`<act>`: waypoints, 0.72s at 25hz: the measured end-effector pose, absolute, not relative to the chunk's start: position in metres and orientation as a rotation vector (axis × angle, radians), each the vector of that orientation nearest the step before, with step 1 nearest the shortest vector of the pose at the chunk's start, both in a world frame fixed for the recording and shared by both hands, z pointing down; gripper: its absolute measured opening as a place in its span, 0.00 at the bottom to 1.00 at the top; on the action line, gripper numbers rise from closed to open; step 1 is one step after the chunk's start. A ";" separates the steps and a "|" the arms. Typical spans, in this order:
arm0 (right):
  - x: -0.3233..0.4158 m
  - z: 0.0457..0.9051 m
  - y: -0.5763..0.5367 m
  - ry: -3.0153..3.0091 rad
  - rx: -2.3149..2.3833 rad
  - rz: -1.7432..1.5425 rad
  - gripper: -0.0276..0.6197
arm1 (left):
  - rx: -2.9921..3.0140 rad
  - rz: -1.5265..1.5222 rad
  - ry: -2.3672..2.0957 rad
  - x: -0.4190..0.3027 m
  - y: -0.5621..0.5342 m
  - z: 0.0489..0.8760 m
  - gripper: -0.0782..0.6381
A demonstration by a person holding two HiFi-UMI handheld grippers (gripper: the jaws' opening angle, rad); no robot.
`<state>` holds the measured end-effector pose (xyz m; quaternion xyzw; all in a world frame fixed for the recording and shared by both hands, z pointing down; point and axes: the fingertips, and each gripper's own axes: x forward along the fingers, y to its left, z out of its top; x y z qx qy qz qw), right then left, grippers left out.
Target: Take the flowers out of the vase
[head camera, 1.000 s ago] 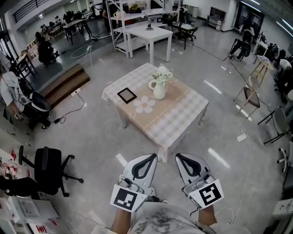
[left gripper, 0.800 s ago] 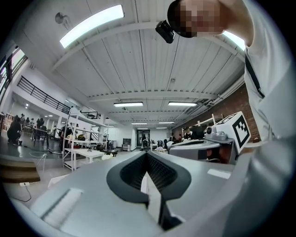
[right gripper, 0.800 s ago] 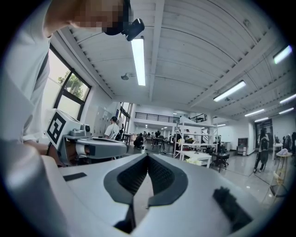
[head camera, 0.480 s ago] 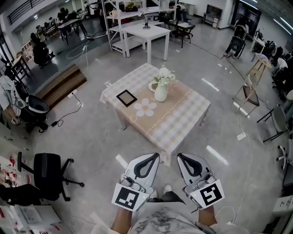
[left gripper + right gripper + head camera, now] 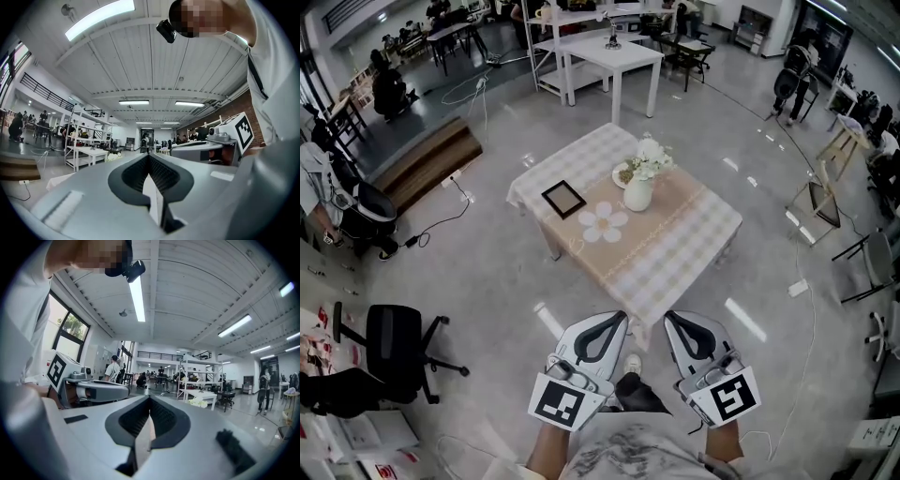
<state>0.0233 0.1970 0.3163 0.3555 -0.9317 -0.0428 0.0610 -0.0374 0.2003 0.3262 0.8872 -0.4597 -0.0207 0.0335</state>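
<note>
Overhead, the flowers (image 5: 649, 161) stand in the white vase (image 5: 637, 194) on the bench (image 5: 675, 248), well ahead of the left claw (image 5: 607, 323) and right claw (image 5: 673, 321). Both are carried low and level, probably for the approach. Left gripper view: jaws pressed together, nothing between them. Right gripper view: likewise closed and empty, the flowers far off.

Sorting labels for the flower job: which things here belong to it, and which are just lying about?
Job: flowers, white vase, left tongs and right tongs, both shut and empty.
Lying about: black frame, flower-shaped mat, both on the checked tablecloth; office chair.
</note>
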 end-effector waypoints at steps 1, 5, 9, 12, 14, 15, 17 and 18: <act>0.023 0.317 0.190 -2.822 1.069 -0.130 0.07 | 2.724 -0.064 -1.421 -0.038 0.194 0.327 0.12; 0.027 0.315 0.161 -2.829 1.047 -0.129 0.07 | 2.706 -0.060 -1.442 -0.035 0.166 0.326 0.12; 0.041 0.309 0.127 -2.840 1.025 -0.126 0.07 | 2.696 -0.058 -1.463 -0.021 0.132 0.319 0.12; 0.039 0.311 0.115 -2.848 1.018 -0.124 0.07 | 2.693 -0.058 -1.470 -0.023 0.121 0.321 0.12; 0.039 0.313 0.106 -2.854 1.010 -0.124 0.07 | 2.686 -0.057 -1.477 -0.023 0.112 0.323 0.12; 0.040 0.314 0.101 -2.857 1.004 -0.123 0.07 | 2.684 -0.054 -1.483 -0.022 0.107 0.323 0.12; 0.046 0.314 0.090 -2.867 0.995 -0.119 0.07 | 2.680 -0.048 -1.497 -0.017 0.096 0.322 0.12; 0.048 0.314 0.085 -2.871 0.991 -0.117 0.07 | 2.681 -0.047 -1.503 -0.015 0.090 0.321 0.12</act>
